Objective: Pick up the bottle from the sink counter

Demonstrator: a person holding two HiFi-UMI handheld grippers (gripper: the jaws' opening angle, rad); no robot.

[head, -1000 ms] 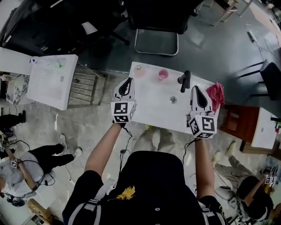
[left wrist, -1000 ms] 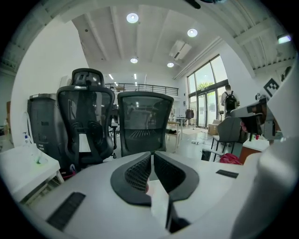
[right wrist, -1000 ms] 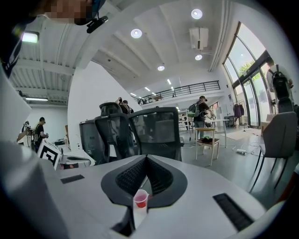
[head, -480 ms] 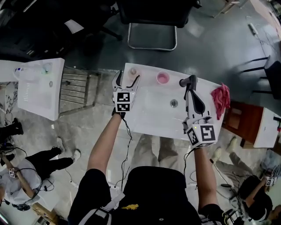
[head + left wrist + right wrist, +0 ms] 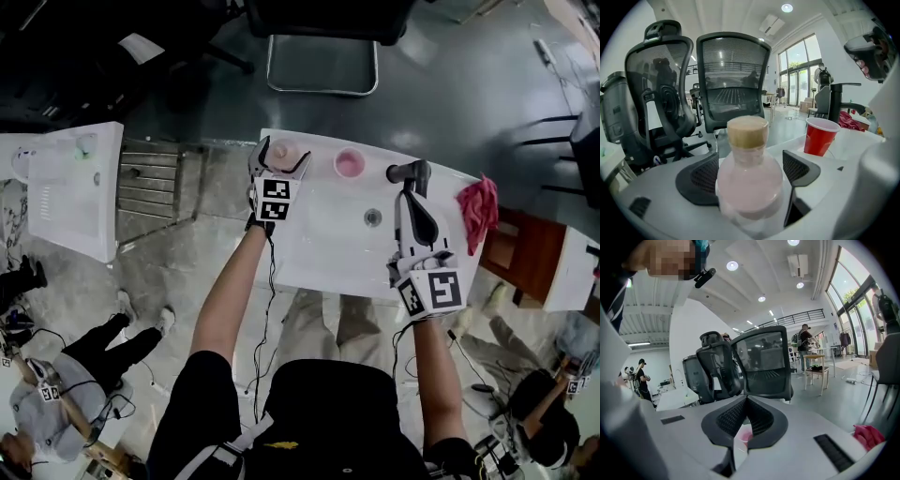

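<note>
Head view, looking steeply down: a person stands at a white sink counter (image 5: 328, 258) in the middle of the frame, holding a gripper in each hand. The left gripper (image 5: 282, 154) reaches to the counter's upper left corner, where the bottle (image 5: 284, 149) stands upright between its two jaws. The left gripper view shows this close up: the bottle (image 5: 749, 180) is clear and round-bodied with pale pink contents and a tan stopper, and it fills the lower middle of the frame. The black jaws stand wide apart on either side of it; they have just been opening, and their pads do not press on the glass. To the right of the bottle in that view stands a red cup (image 5: 820, 136), with a dark mesh office chair (image 5: 736, 79) behind. In the head view the cup (image 5: 349, 163) sits right of the bottle along the counter's far edge, then a black faucet (image 5: 410, 172) above the drain (image 5: 372, 217). The right gripper (image 5: 412, 194) hovers just below the faucet, and the right gripper view shows its jaws closed together, tips meeting, with nothing held. A red cloth (image 5: 478, 211) lies at the counter's right end.
</note>
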